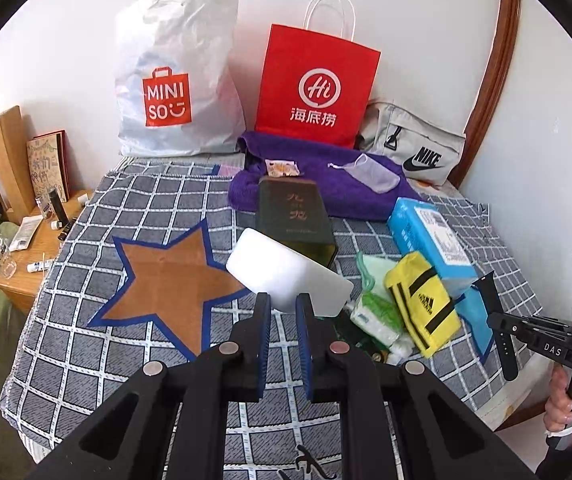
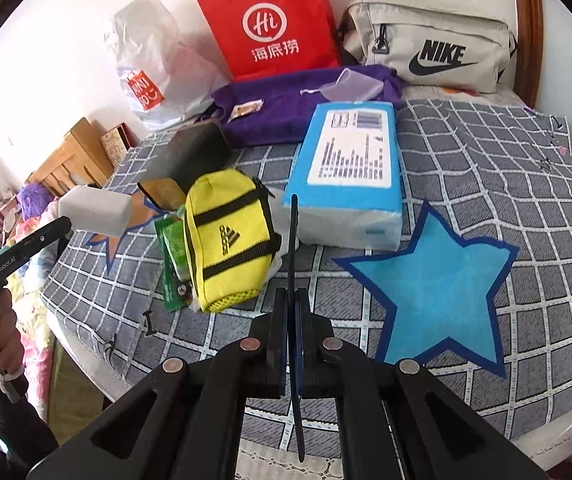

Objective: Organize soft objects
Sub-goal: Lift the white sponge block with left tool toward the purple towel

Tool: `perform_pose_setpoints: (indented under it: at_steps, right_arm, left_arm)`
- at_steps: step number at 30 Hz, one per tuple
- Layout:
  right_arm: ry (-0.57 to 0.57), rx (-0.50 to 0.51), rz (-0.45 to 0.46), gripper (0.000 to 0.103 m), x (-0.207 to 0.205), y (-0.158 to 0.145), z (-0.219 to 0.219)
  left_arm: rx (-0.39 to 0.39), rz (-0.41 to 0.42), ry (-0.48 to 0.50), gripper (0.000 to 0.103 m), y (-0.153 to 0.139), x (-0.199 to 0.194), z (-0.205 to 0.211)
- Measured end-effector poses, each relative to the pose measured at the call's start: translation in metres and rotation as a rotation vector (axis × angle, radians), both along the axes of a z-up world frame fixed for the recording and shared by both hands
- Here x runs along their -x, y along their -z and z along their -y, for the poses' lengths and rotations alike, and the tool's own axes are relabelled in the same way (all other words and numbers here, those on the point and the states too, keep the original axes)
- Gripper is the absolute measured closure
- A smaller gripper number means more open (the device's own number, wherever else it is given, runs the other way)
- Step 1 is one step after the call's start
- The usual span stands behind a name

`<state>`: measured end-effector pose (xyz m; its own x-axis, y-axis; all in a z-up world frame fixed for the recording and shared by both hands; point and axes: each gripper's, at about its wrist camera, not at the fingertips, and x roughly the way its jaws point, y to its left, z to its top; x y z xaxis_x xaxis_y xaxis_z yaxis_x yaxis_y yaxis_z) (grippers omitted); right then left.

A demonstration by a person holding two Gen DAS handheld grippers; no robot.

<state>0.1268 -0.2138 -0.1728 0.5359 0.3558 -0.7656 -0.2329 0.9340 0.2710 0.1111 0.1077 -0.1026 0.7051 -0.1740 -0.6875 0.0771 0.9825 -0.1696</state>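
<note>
White sponge block and dark strap are held above the bed

The white sponge block (image 1: pixel 290 276) is pinched by the left gripper (image 1: pixel 283 304) over the orange star (image 1: pixel 173 280); a dark strap (image 2: pixel 294 248) is clamped between the pressed-together fingers (image 2: pixel 304 304) of the right gripper (image 2: pixel 292 300), beside the yellow pouch (image 2: pixel 225 236).

Both cameras ride on the grippers, looking steeply down along the fingers at the checked cloth (image 1: pixel 85 344) from close above. The left view faces its brown star (image 1: pixel 173 284), the right its blue star (image 2: pixel 434 280) (both share the yellow pouch (image 2: pixel 225 236) and red bag (image 1: pixel 318 84))
</note>
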Motion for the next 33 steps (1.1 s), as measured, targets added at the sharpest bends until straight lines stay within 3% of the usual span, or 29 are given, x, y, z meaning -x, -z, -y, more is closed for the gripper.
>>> perform_pose_setpoints:
  at_steps: [15, 33]
  right_arm:
    - [-0.001, -0.014, 0.081, 0.1, -0.027, -0.043, 0.005]
    - [0.0, -0.02, 0.111, 0.1, -0.097, -0.068, 0.005]
  left_arm:
    - [0.016, 0.045, 0.019, 0.09, -0.032, -0.024, 0.017]
    - [0.041, 0.061, 0.019, 0.09, -0.058, -0.09, 0.024]
